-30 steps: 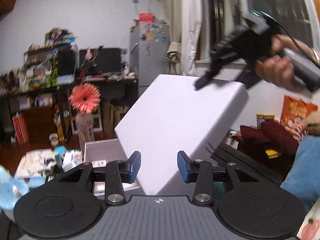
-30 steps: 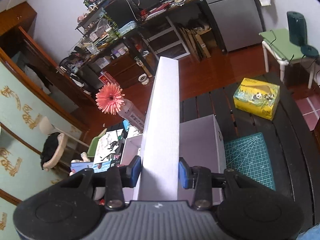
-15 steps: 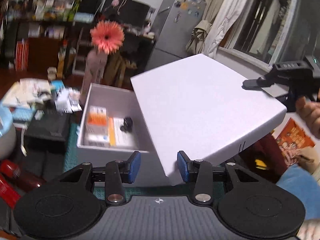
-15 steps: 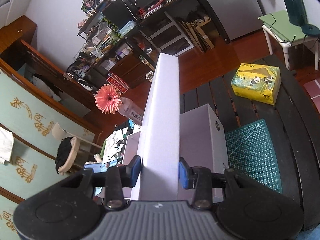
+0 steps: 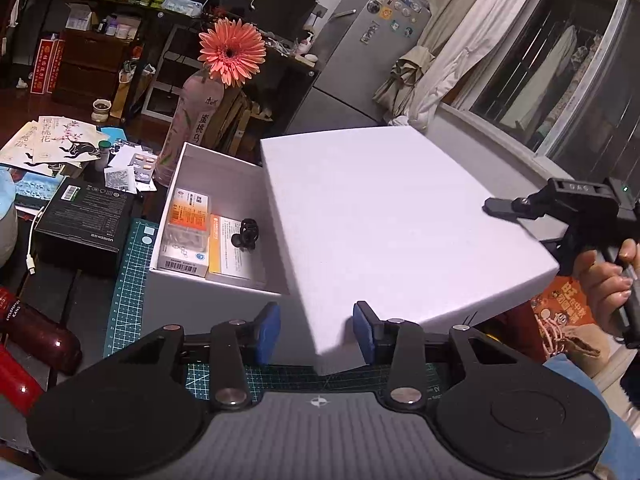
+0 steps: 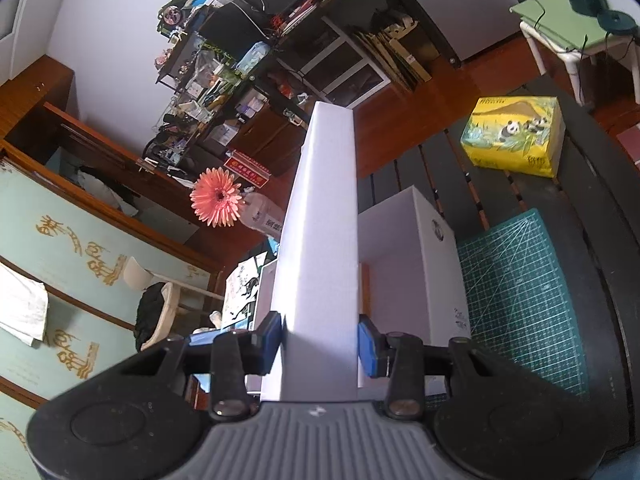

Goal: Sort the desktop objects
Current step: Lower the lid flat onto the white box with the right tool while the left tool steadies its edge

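Held level over the open white box for closing: white lid clamped at opposite edges by left gripper and right gripper.

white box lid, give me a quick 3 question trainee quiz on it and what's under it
1. True or false: the white lid fully covers the open box.
2. Which grips the lid's edge between its pads: A the right gripper, B neither gripper?
3. What small black item lies on the medicine boxes inside?

Key: 1 false, part of the box shows uncovered. 2 A. 3 a black clip.
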A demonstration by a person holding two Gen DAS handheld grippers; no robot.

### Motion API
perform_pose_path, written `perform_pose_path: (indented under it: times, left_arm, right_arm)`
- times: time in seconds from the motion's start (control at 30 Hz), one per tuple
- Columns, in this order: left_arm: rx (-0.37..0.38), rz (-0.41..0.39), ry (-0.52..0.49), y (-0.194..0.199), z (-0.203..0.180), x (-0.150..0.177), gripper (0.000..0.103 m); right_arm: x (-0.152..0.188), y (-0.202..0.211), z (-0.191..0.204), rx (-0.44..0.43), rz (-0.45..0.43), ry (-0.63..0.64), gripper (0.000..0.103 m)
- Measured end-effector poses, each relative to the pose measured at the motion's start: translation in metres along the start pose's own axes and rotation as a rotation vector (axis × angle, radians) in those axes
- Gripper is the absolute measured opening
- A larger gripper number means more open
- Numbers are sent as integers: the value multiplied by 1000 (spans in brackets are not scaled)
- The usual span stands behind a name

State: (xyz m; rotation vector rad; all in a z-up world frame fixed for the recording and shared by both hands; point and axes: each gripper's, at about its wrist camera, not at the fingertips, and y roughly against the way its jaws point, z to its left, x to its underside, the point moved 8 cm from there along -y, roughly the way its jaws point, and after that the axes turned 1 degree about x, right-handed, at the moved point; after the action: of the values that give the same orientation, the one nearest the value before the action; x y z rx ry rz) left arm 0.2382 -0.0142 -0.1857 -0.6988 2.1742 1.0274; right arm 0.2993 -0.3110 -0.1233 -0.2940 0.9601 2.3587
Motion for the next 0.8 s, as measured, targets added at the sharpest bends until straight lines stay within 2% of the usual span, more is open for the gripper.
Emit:
perform_pose_path:
  times: [0.57, 0.8]
  left_arm:
    - [-58, -26, 29, 13, 13, -8, 39]
    - [-84, -31, 23, 16, 16, -9, 39]
  right_arm:
    - [21, -32, -10, -81, 28, -65, 39]
    - [24, -40, -10, -98, 4, -40, 40]
